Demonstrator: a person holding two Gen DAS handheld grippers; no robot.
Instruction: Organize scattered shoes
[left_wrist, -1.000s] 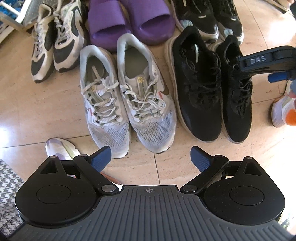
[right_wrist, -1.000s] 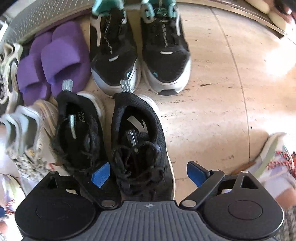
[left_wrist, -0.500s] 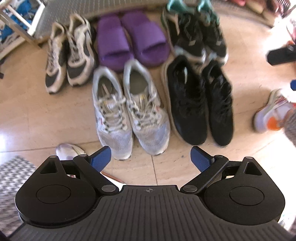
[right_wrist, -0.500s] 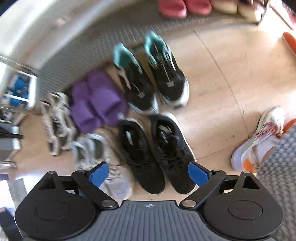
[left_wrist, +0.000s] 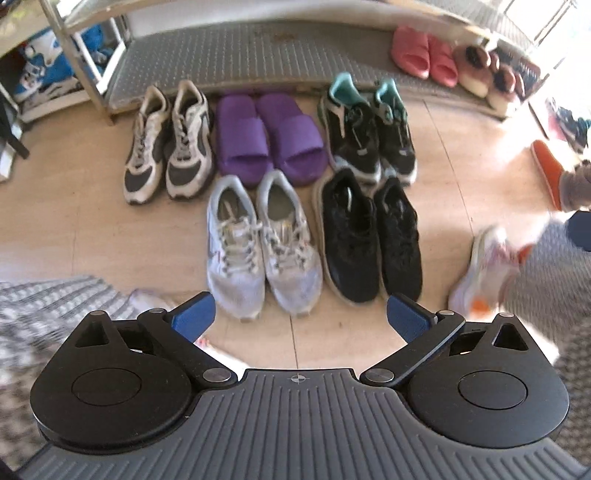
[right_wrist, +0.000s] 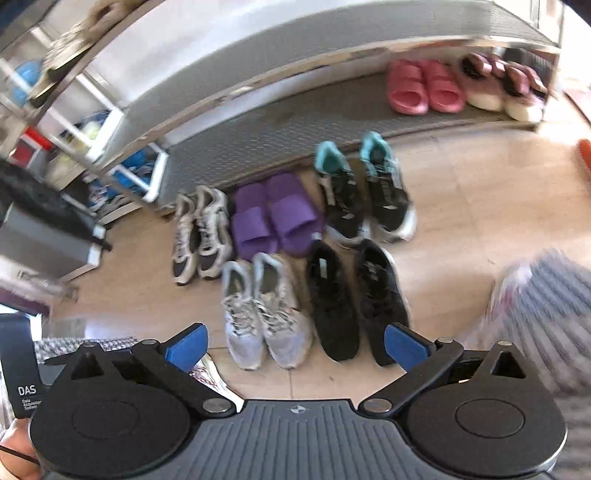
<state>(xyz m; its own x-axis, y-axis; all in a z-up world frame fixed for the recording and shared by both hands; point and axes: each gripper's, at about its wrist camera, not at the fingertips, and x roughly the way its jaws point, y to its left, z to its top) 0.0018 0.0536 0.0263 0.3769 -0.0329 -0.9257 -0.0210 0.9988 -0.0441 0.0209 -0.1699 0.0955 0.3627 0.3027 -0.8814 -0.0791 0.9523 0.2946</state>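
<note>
Left claw (left_wrist: 299, 317): blue pads spread wide, nothing between them; jaws have just been opening further. Right claw (right_wrist: 295, 343): same, pads wide apart, empty, also just opening.

Shoes sit paired on the tan tiled floor (left_wrist: 74, 229), toes toward the camera, in two rows.

Far row, against the metal rack's bottom shelf (left_wrist: 258, 55):
- white-and-black trainers (left_wrist: 170, 144) at 11 o'clock
- purple slides (left_wrist: 269, 136) at 12 o'clock, touching each other
- black-and-teal sneakers (left_wrist: 369, 129) at 1 o'clock

Near row:
- grey mesh runners (left_wrist: 258, 243), heels just below the purple slides
- black sneakers (left_wrist: 369, 236) just beside them on the right, heels touching the black-and-teal pair's toes

On the shelf at 1–2 o'clock: pink slides (left_wrist: 424, 55), then brown-and-cream slippers (left_wrist: 484, 74).

A blurred white-and-orange shoe (left_wrist: 484, 269) at 3 o'clock, beside checked fabric; whether it is worn, cannot tell. An orange shoe (left_wrist: 546, 166) lies alone at 2 o'clock near the right edge.
</note>
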